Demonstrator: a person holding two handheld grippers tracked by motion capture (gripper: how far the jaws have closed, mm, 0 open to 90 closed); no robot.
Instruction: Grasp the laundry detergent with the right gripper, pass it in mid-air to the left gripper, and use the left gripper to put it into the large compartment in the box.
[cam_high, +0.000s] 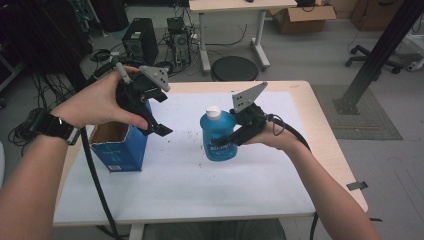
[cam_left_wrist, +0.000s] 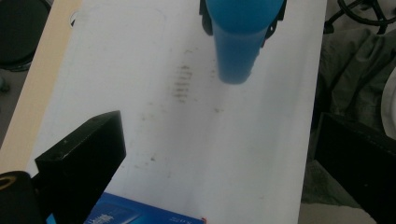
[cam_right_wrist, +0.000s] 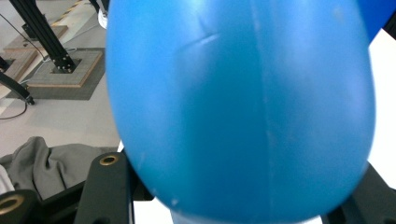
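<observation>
A blue bottle (cam_high: 216, 139) with a white cap (cam_high: 213, 111) stands upright near the middle of the white-covered table (cam_high: 200, 185). My right gripper (cam_high: 233, 138) is shut on the bottle's body from the right. In the right gripper view the bottle (cam_right_wrist: 243, 107) bulges between the black jaws. Whether its base touches the sheet I cannot tell. An open-topped blue box (cam_high: 121, 149) stands at the table's left. My left gripper (cam_high: 160, 114) hovers open above the box's right edge, with nothing between its jaws. In the left gripper view the box (cam_left_wrist: 140, 215) is at the bottom and the bottle (cam_left_wrist: 237, 42) at the top.
The white sheet carries faint dark smudges (cam_left_wrist: 183, 84). Behind the table are a round black stool (cam_high: 234, 68), a computer tower (cam_high: 140, 40) with cables, and a second desk. A black frame post (cam_high: 372, 62) stands at the right. Grey cloth (cam_right_wrist: 51, 163) lies near the front edge.
</observation>
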